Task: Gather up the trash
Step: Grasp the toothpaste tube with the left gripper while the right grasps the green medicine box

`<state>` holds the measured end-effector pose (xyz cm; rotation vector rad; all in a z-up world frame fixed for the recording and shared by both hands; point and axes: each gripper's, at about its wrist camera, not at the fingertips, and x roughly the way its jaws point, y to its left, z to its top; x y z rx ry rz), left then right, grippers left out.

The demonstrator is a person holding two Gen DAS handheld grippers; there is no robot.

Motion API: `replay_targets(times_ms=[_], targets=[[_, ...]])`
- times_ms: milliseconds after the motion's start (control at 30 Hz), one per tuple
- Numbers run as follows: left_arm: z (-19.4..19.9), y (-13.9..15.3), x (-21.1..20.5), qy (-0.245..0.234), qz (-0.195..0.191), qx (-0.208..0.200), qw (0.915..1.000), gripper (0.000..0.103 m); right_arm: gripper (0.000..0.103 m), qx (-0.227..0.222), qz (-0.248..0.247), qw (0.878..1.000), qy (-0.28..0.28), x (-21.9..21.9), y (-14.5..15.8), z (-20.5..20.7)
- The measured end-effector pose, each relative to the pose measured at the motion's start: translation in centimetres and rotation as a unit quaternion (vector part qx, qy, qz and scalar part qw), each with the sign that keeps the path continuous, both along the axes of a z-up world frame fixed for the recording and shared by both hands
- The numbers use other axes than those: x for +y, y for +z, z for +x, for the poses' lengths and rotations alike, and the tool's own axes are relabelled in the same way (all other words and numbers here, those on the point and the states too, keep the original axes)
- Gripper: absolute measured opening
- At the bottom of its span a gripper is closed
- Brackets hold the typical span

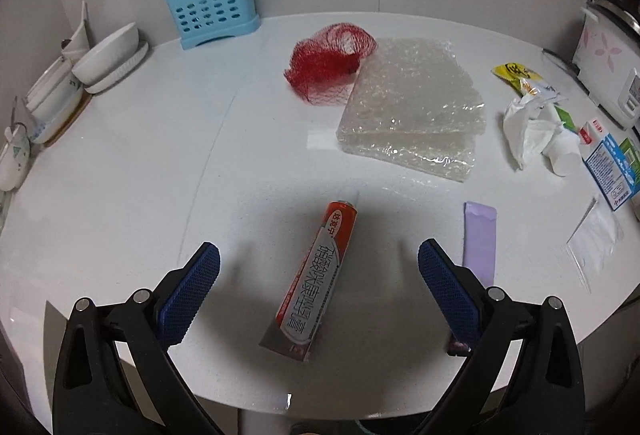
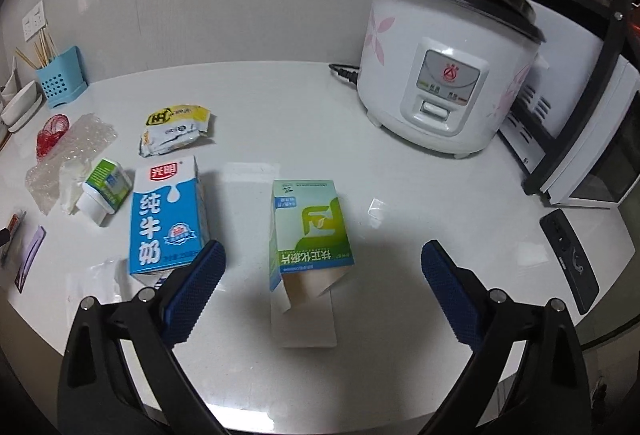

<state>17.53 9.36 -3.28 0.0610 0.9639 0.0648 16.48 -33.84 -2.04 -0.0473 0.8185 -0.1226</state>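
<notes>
Both claws hang spread wide and empty over a white counter strewn with rubbish. Seen from the left wrist, the left gripper (image 1: 319, 277) has its blue pads well apart on either side of an orange-and-silver ointment tube (image 1: 316, 283), which lies flat between them, cap end pointing away toward the far wall; neither pad touches it. Just beside the right pad lies a lilac sachet (image 1: 480, 241), and farther off a sheet of bubble wrap (image 1: 414, 107) sits against a red mesh net (image 1: 328, 61), with a crumpled white tissue (image 1: 528, 127) at the right. A blue utensil holder (image 1: 214, 11) stands at the back. Seen from the right wrist, the right gripper (image 2: 323, 271) likewise stands released, straddling an opened green medicine box (image 2: 310, 235) whose loose flap faces the camera. A blue milk carton (image 2: 168, 219) lies just beside the left pad, a yellow snack wrapper (image 2: 176, 129) lies beyond it, and a rice cooker (image 2: 444, 67) occupies the back right. No bin shows in either view. My judgement: collection is only starting, with each claw lined up for a first pick. Next, each would need to lower to the counter and close squarely, the left across the tube's narrow body, the right across the box's soft, crushable walls.
</notes>
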Motion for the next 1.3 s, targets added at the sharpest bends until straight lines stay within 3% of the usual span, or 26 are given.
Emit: replay_targets(times_ms=[133, 367, 567, 700, 767, 833, 867, 1300], targets=[[1.5, -1.6, -0.2, -0.014, 0.022, 0.02, 0.9995, 0.097, 0.093, 0.043, 0.001, 0.999, 0.01, -0.1, -1.4, 2.9], [2.9, -1.9, -0.1, -0.015, 0.017, 0.036, 0.9991, 0.097, 0.088, 0.1, -0.013, 0.995, 0.012, 1.4, -3.4, 6.2], [3.5, -1.6, -0.2, -0.015, -0.006, 0.078, 0.9968, 0.083, 0.076, 0.131, -0.014, 0.991, 0.004, 1.8, -4.8, 7.5], [3.4, -1.3, -0.4, -0.012, -0.028, 0.097, 0.9948, 0.066, 0.061, 0.144, -0.002, 0.99, 0.0, 1.4, -5.1, 8.0], [3.2, -1.1, -0.7, -0.012, -0.029, 0.101, 0.9944, 0.052, 0.055, 0.147, -0.003, 0.989, 0.0, 1.5, -5.1, 8.1], [3.1, -0.9, -0.9, -0.007, -0.024, 0.106, 0.9941, 0.023, 0.051, 0.149, 0.006, 0.989, -0.003, 1.2, -4.9, 8.2], [3.0, -0.8, -1.0, -0.007, -0.023, 0.11, 0.9936, 0.02, 0.048, 0.148, 0.008, 0.989, -0.003, 1.2, -4.8, 8.2], [1.4, 0.9, -0.7, 0.0, -0.037, 0.076, 0.9964, 0.019, 0.046, 0.096, -0.003, 0.995, -0.006, 2.1, -2.8, 6.4]])
